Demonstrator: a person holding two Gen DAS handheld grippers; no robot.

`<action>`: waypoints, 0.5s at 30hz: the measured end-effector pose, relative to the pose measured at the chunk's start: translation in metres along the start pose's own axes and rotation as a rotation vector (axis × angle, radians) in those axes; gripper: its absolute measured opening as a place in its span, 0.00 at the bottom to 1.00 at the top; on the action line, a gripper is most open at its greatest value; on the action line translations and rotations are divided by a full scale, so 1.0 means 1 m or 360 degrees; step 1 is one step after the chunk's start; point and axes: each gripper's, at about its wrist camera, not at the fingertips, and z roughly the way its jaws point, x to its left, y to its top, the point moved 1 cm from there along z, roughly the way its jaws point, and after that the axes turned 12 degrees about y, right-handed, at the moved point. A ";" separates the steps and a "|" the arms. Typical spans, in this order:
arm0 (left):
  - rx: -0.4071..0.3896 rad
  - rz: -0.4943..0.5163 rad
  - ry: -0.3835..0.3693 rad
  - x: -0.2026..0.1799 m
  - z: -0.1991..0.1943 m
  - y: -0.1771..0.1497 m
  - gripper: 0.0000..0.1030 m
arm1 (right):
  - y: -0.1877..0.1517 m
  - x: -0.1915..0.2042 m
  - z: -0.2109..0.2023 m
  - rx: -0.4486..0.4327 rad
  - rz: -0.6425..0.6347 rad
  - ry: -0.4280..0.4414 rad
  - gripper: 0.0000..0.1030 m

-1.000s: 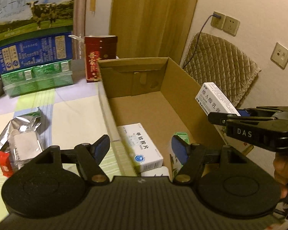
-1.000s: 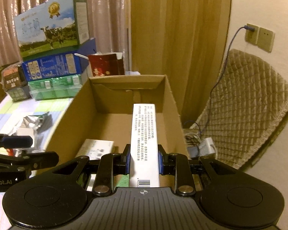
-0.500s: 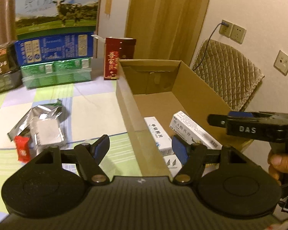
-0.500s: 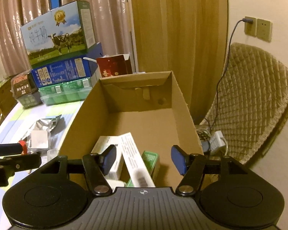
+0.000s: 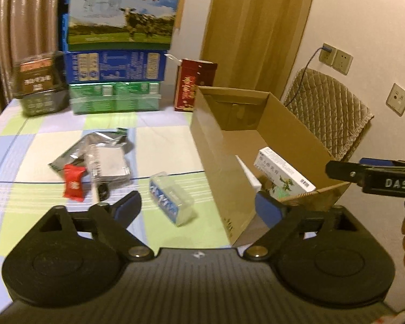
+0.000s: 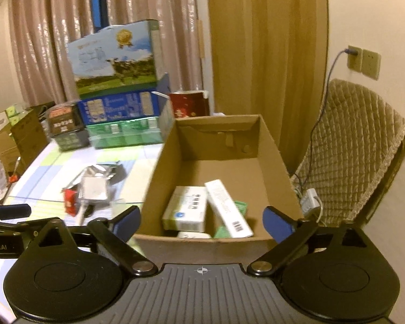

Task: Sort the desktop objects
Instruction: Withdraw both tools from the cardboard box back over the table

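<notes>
Cardboard box [image 6: 172, 162] stood open at the right edge of the checked tablecloth [image 5: 162, 140], with several medicine cartons already inside, the long white one [image 6: 226, 210] leaning across the others. Its near wall was tall and thin, so a carton brought in low could have caught the rim and pushed the whole box toward the table edge beside the padded chair [image 6: 359, 145]. On the cloth lay what was left to sort: a silver foil pouch [image 5: 105, 159], a clear plastic pack [image 5: 172, 202] and a red sweet wrapper [image 5: 73, 182], all close together. The pouch and the clear pack looked slippery, and a pinch on one could have dragged or flicked its neighbour. A small dark item just beside the pouch was too blurred to name. The left gripper [image 5: 198, 206] and the right gripper [image 6: 202, 220] were both opening wide, nothing between their jaws; moving this close together, they risked knocking each other.
</notes>
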 end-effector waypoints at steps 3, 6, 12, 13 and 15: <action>-0.0039 -0.0027 0.0046 0.014 -0.017 -0.006 0.99 | -0.002 0.019 -0.005 0.0003 -0.0035 0.0019 0.98; -0.0049 -0.0043 0.0084 0.029 -0.030 -0.012 0.99 | -0.006 0.035 -0.007 0.0015 -0.0058 0.0058 0.98; -0.0077 -0.0098 0.0179 0.060 -0.050 -0.028 0.99 | -0.015 0.066 -0.007 0.0034 -0.0092 0.0127 0.98; -0.0087 -0.0112 0.0191 0.065 -0.054 -0.031 0.99 | -0.016 0.071 -0.008 0.0032 -0.0099 0.0143 0.98; -0.0109 -0.0157 0.0231 0.078 -0.060 -0.037 0.99 | -0.019 0.081 -0.008 0.0030 -0.0109 0.0172 0.98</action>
